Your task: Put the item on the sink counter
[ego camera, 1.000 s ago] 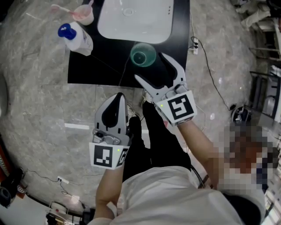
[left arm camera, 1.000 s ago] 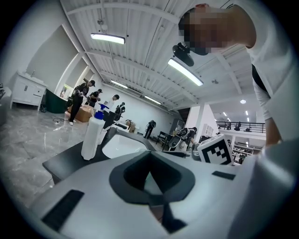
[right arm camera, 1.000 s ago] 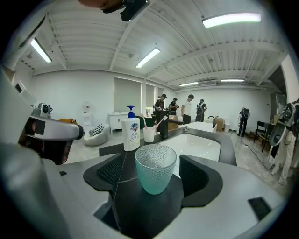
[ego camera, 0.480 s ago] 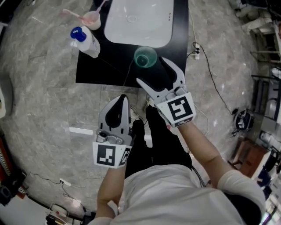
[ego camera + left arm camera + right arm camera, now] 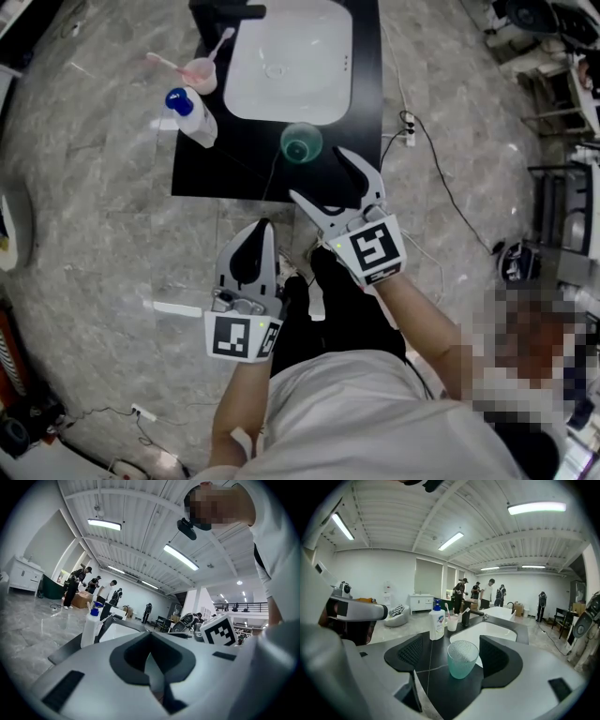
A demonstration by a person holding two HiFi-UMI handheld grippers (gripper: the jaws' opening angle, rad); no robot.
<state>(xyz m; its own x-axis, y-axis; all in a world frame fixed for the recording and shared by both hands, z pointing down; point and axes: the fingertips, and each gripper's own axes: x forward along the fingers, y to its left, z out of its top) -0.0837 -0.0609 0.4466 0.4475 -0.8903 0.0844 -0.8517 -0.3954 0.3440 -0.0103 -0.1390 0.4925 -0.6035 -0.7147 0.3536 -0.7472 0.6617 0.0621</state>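
A translucent green cup (image 5: 301, 142) stands upright on the black sink counter (image 5: 239, 159), near its front edge and just before the white basin. In the right gripper view the cup (image 5: 462, 658) sits between the jaws with a gap on each side. My right gripper (image 5: 319, 172) is open, its fingertips just short of the cup and holding nothing. My left gripper (image 5: 262, 228) is shut and empty. It hangs over the floor before the counter, its jaws closed (image 5: 150, 641) in its own view.
A white soap bottle with a blue pump (image 5: 192, 115) and a pink cup with a toothbrush (image 5: 199, 71) stand at the counter's left. A black faucet (image 5: 225, 11) is behind the basin (image 5: 291, 61). Cables and a power strip (image 5: 409, 128) lie on the floor at right.
The head view has shifted, so the counter sits lower and more to the left. The cup stays on the counter. The right gripper stays open and has drawn back slightly.
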